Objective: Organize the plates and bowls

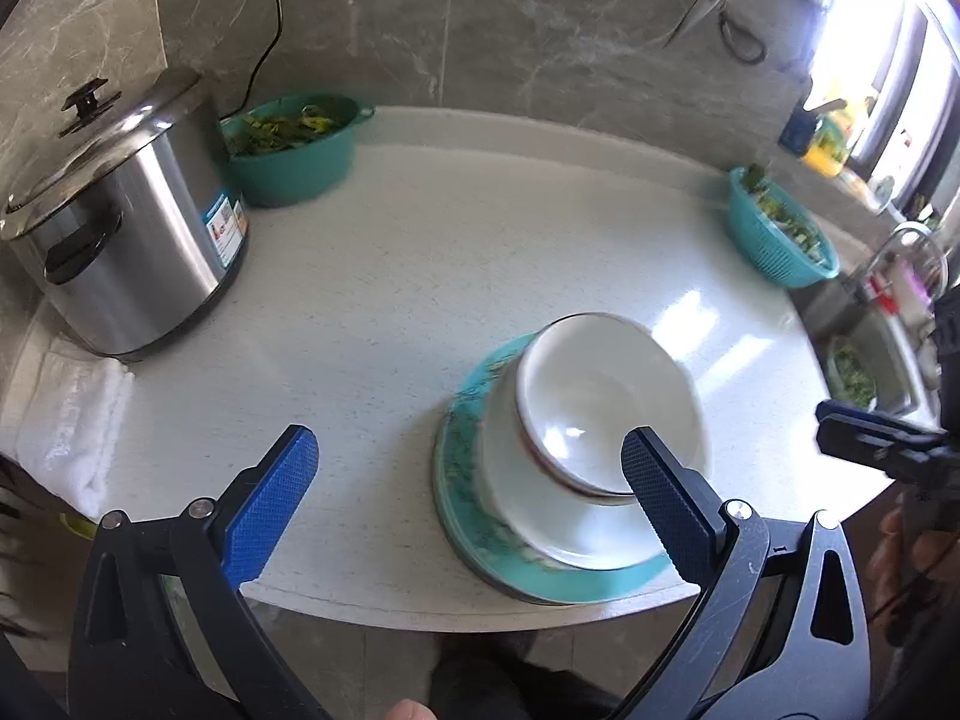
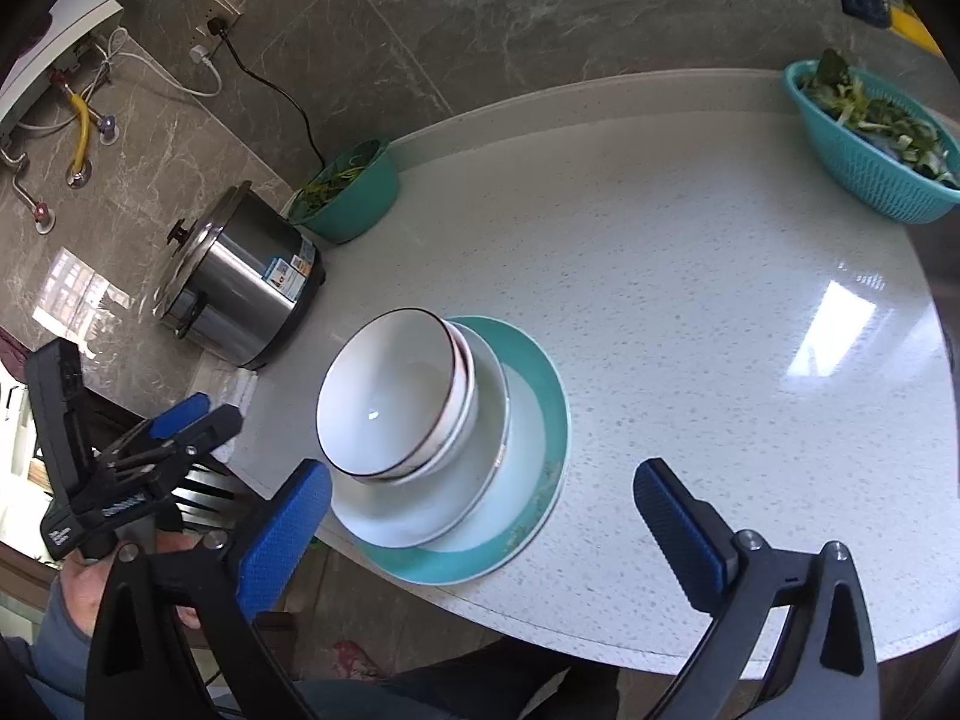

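Hovering with both grippers, left gripper (image 1: 468, 468) and right gripper (image 2: 480, 507), fingers spread and empty; nudging stacked bowls (image 2: 396, 396) could topple them off table (image 2: 720, 300) edge

- We see bright daylight from a window (image 1: 888, 78) at the right of the left wrist view, blown out to white.
- We note window glare in patches on the countertop (image 2: 690, 276) in both views, and on the wall beside the steel pot (image 2: 240, 294).
- We find the stacked bowls (image 1: 606, 408) smeared by motion blur in the left wrist view; the right wrist view is sharp.
- We see fisheye bending at the edges, with dark corners.
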Tool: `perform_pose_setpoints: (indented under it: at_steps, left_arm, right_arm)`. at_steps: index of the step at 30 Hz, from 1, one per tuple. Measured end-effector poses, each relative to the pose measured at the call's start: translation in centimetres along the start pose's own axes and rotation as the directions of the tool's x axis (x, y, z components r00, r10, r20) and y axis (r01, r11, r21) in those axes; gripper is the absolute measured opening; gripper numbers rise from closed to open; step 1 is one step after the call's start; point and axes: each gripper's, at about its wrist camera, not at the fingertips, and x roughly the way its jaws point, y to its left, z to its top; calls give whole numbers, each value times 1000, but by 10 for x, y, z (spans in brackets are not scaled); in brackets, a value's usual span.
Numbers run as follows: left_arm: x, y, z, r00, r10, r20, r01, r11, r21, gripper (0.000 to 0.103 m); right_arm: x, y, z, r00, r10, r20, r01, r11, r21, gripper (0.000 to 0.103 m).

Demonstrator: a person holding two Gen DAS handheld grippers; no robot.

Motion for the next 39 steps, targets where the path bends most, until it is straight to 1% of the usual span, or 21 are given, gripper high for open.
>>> perform_pose_setpoints:
  at_steps: [2, 4, 6, 7, 9, 10, 13, 16, 20, 23, 25, 26, 29, 33, 36, 38, 39]
  left_arm:
    - [-10, -5, -5, 998, -64, 12, 64, 998, -8, 103]
    - [-12, -10, -5, 993, -116, 14, 116, 993, -15, 103]
    - [-14, -14, -3, 990, -143, 14, 143, 990, -15, 103]
    - [-17, -16, -4, 988, -153, 24, 153, 988, -4, 103]
    - [-18, -18, -2, 989, -145, 41, 144, 989, 25, 103]
    - [-18, -18, -2, 989, -142, 42, 140, 989, 42, 103]
    - [-16, -14, 5, 986, -162, 33, 160, 985, 63, 103]
    - [-15, -11, 9, 978, -209, 29, 206, 975, 78, 103]
    - [-10, -13, 11, 965, -261, -9, 261, 961, 90, 103]
    - [-8, -18, 11, 965, -260, -26, 262, 958, 114, 103]
    - [-4, -21, 13, 970, -236, -49, 241, 964, 116, 103]
    - [-4, -22, 15, 970, -237, -52, 242, 963, 123, 103]
    - [-4, -28, 18, 973, -228, -43, 232, 962, 145, 103]
    - [-4, -36, 23, 970, -238, -49, 243, 957, 158, 103]
    - [-7, -43, 25, 971, -238, -36, 240, 953, 184, 103]
    - [-8, -48, 26, 979, -203, -28, 204, 957, 206, 103]
    - [-7, -51, 26, 986, -165, -23, 166, 962, 218, 103]
  right_arm:
    - [-3, 4, -3, 999, -41, 3, 41, 999, -5, 103]
    - [-7, 7, -5, 998, -56, 16, 56, 998, -4, 103]
    - [-11, 11, -9, 995, -92, 32, 92, 996, 0, 103]
    - [-12, 12, -10, 994, -104, 39, 103, 995, 6, 103]
    - [-12, 14, -11, 991, -122, 51, 121, 992, 24, 103]
    - [-11, 16, -11, 989, -136, 57, 135, 990, 34, 103]
    - [-10, 22, -13, 983, -164, 77, 159, 985, 66, 103]
    - [-9, 30, -14, 973, -209, 93, 202, 976, 84, 103]
    - [-10, 37, -17, 957, -273, 97, 262, 958, 115, 103]
    - [-12, 40, -19, 941, -324, 95, 310, 941, 136, 103]
    - [-14, 42, -22, 930, -353, 97, 337, 929, 150, 103]
    - [-15, 44, -23, 925, -368, 99, 350, 923, 159, 103]
    - [-19, 44, -24, 915, -389, 101, 368, 912, 179, 103]
    - [-22, 44, -24, 907, -409, 99, 386, 902, 191, 103]
    - [-24, 45, -22, 902, -420, 103, 395, 897, 197, 103]
    - [-26, 46, -21, 898, -426, 106, 401, 895, 197, 103]
    - [-26, 46, -21, 896, -431, 104, 406, 892, 198, 103]
